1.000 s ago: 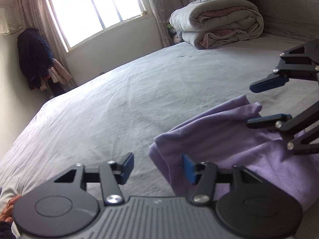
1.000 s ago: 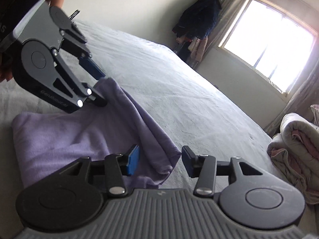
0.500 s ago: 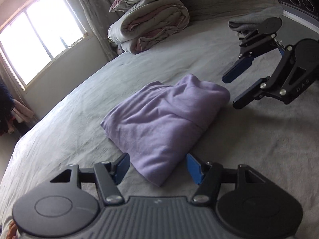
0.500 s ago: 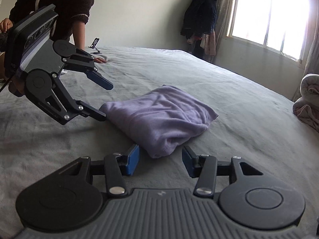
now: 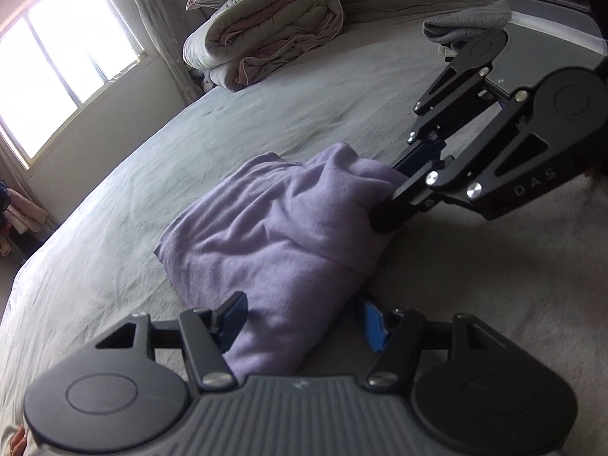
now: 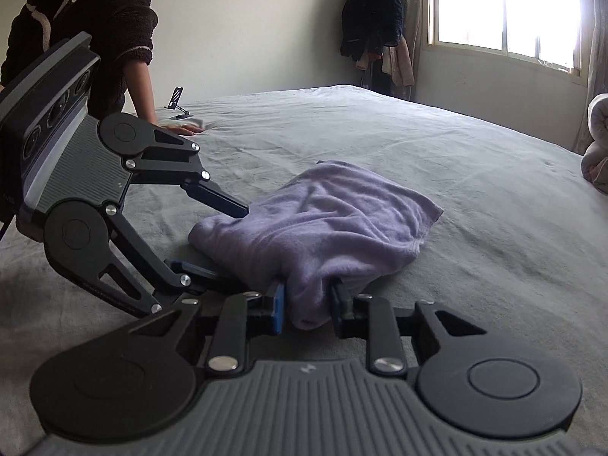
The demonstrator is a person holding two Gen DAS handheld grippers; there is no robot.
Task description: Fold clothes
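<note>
Room: bedroom, wide grey bed (image 6: 437, 159), bright window (image 6: 505, 3) at the far right.
Left gripper (image 6: 231, 241): jaws apart, straddling one end of the cloth without pinching it.
Purple garment (image 6: 334, 224): folded bundle lying mid-bed between both tools.
Right gripper (image 6: 307, 304): jaws closing, pads squeezing the garment's near corner.

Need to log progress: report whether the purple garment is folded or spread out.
Folded: the purple garment lies as a compact, layered bundle on the bed, not spread flat.
</note>
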